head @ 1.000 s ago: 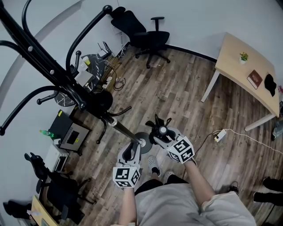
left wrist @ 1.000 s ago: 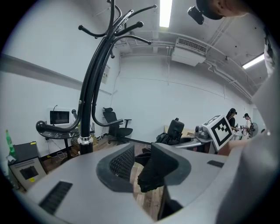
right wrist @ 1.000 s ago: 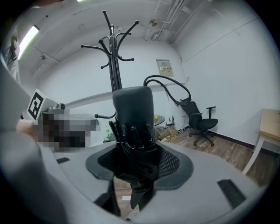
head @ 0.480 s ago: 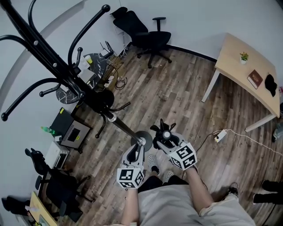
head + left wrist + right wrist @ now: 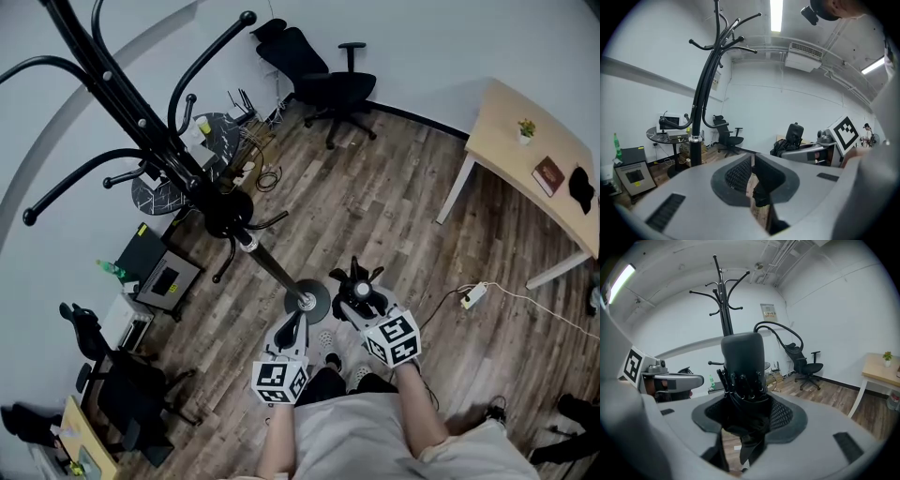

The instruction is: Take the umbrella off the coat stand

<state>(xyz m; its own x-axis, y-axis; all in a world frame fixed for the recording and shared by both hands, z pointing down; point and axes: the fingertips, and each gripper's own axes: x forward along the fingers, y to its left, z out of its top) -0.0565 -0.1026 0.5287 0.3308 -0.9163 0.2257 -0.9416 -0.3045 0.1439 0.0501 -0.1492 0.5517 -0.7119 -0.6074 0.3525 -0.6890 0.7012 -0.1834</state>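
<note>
No print reads clearly — the wall notice (image 5: 768, 311) is too small.

Dark wood-plank floor (image 5: 375, 206) meets plain white walls (image 5: 422, 37); a black swivel office chair (image 5: 333, 89) stands near them. A pale wooden table (image 5: 502, 141) sits apart.

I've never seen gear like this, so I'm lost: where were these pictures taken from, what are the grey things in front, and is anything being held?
There is no robot here. A person holds a hand tool with tongs in each hand. The view from above comes from a camera on the person's head. It looks down at the wooden floor, the black coat stand and both tools. The other two views come from a camera riding on each tool, looking along its tongs; the grey shapes are the tools themselves. The right tongs are clamped on a folded black umbrella, which is clear of the stand. The left tongs have just been closing and are now nearly together, with nothing between them.
</note>
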